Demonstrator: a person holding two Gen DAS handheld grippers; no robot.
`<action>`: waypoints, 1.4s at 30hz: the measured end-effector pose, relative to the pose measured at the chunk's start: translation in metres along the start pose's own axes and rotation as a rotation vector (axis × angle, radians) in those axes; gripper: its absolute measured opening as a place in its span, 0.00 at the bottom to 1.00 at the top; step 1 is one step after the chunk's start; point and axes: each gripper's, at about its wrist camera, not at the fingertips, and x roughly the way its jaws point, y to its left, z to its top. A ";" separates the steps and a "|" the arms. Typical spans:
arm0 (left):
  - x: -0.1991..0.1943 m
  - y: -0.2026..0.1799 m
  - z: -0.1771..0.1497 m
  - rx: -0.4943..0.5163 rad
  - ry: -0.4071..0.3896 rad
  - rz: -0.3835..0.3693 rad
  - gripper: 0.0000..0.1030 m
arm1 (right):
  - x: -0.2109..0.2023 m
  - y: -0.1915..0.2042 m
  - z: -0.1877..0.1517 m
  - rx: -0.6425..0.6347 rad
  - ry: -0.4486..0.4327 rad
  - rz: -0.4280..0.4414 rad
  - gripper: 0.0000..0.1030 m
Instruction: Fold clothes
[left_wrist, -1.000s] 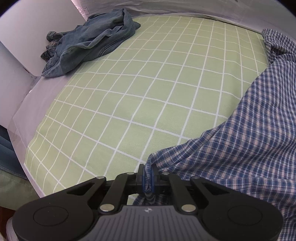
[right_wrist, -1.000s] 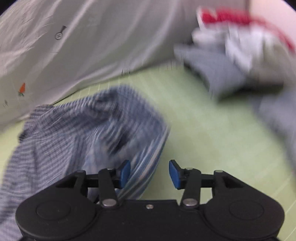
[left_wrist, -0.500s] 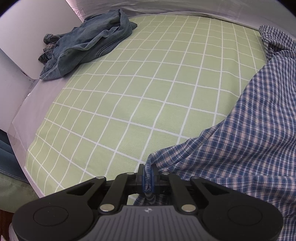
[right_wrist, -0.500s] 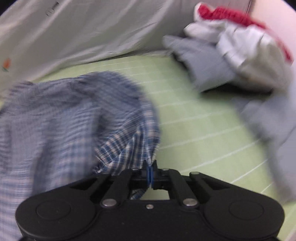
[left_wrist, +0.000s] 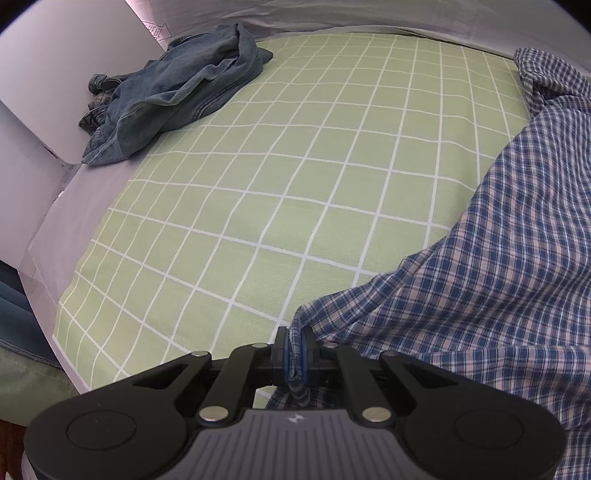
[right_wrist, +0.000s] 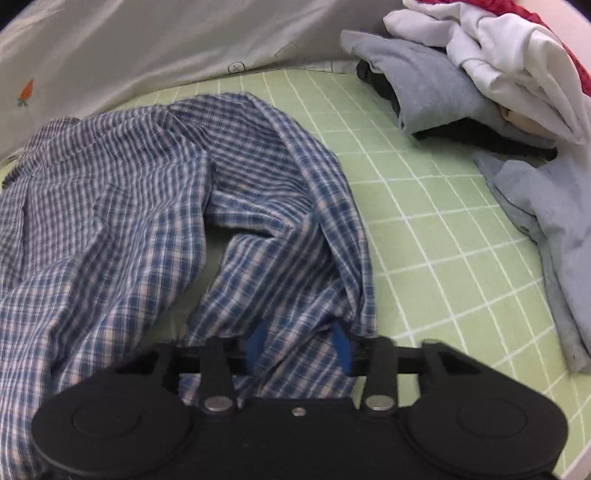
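Observation:
A blue and white plaid shirt (left_wrist: 480, 288) lies rumpled on a green checked mat (left_wrist: 277, 184). My left gripper (left_wrist: 294, 350) is shut on an edge of the shirt near the mat's front. In the right wrist view the same shirt (right_wrist: 147, 206) spreads to the left, with a fold running down into my right gripper (right_wrist: 299, 341). That gripper is open, its blue pads apart, and plaid cloth lies loosely between them.
A crumpled denim garment (left_wrist: 173, 92) sits at the mat's far left corner. A pile of white, red and grey-blue clothes (right_wrist: 480, 74) fills the far right, with a pale blue garment (right_wrist: 554, 206) trailing forward. A white sheet (right_wrist: 147, 48) backs the mat.
The right gripper was open, then shut on the shirt half a second ago, and now stands open again with cloth between its pads. The left gripper stays shut on the shirt.

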 end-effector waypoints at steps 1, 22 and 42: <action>0.000 0.001 0.000 0.000 0.000 -0.004 0.08 | 0.001 -0.002 0.003 -0.021 0.006 -0.023 0.05; -0.009 0.002 -0.013 0.127 0.005 -0.188 0.41 | -0.037 0.053 -0.018 0.144 -0.075 0.326 0.45; 0.009 0.018 0.008 0.123 0.016 -0.234 0.44 | -0.026 0.122 -0.040 -0.018 0.008 0.314 0.48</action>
